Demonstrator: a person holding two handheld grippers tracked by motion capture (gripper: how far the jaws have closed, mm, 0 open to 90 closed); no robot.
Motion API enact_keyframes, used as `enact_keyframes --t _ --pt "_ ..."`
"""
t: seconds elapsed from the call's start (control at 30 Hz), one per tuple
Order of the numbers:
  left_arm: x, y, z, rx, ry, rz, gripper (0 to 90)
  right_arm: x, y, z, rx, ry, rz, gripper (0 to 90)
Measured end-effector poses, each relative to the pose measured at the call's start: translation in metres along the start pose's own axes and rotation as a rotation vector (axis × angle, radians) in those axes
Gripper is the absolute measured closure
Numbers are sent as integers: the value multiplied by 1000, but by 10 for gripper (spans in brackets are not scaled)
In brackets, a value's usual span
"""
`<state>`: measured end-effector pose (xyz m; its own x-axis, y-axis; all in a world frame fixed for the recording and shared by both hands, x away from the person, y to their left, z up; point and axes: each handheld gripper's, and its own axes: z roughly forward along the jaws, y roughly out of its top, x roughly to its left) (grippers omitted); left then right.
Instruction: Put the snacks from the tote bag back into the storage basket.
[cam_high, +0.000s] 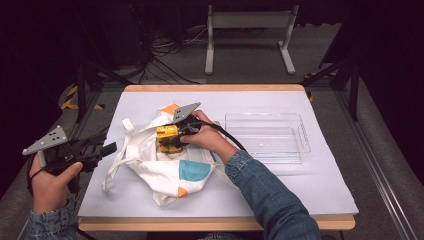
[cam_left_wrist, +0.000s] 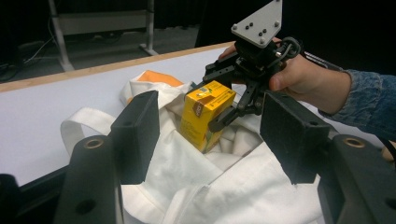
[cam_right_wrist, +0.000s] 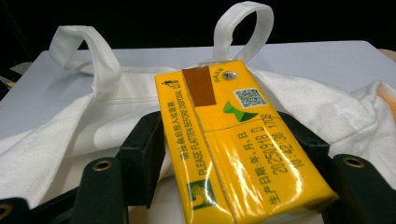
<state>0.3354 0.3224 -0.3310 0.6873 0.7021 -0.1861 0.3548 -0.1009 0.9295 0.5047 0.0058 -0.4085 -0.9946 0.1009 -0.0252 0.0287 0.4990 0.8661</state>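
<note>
Yellow drink carton seen on white tote bag, mid-table. Carton clamped across sides by right gripper. Judged light, stiff, glossy film likely slippery; broad flat sides best gripped. Left gripper held half-open, empty, off table's left edge. Clear plastic tray toward right edge; soft bag folds and handles may snag.

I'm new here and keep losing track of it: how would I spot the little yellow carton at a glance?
Start at the white-covered table and find the crumpled white cloth bag left of the clear plastic tray. On top of the bag lies the yellow drink carton, between the right tongs. It is the one bright yellow, boxy thing there, with a brown patch on its top.
</note>
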Motion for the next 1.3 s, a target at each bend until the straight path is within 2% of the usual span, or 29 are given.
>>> enact_keyframes --t 0.2,0.27,0.5,0.77,0.9,1.0,1.3 --pt "0 0 0 1 0 -1 387 0 1 -3 7 10 -20 481" --pt "0 0 1 2 1 1 386 0 1 -5 -1 27 -6 512" --pt "0 0 1 5 -1 1 387 4 7 -6 24 29 -31 517" --pt "0 0 1 1 0 -1 386 5 15 -12 16 36 -32 517" --pt "0 0 1 0 0 0 386 6 23 -19 5 33 -36 517" --pt "0 0 1 1 1 0 386 6 27 -26 -2 42 -16 517" --pt "-1 0 0 2 0 0 386 8 42 -45 -13 57 -27 517"
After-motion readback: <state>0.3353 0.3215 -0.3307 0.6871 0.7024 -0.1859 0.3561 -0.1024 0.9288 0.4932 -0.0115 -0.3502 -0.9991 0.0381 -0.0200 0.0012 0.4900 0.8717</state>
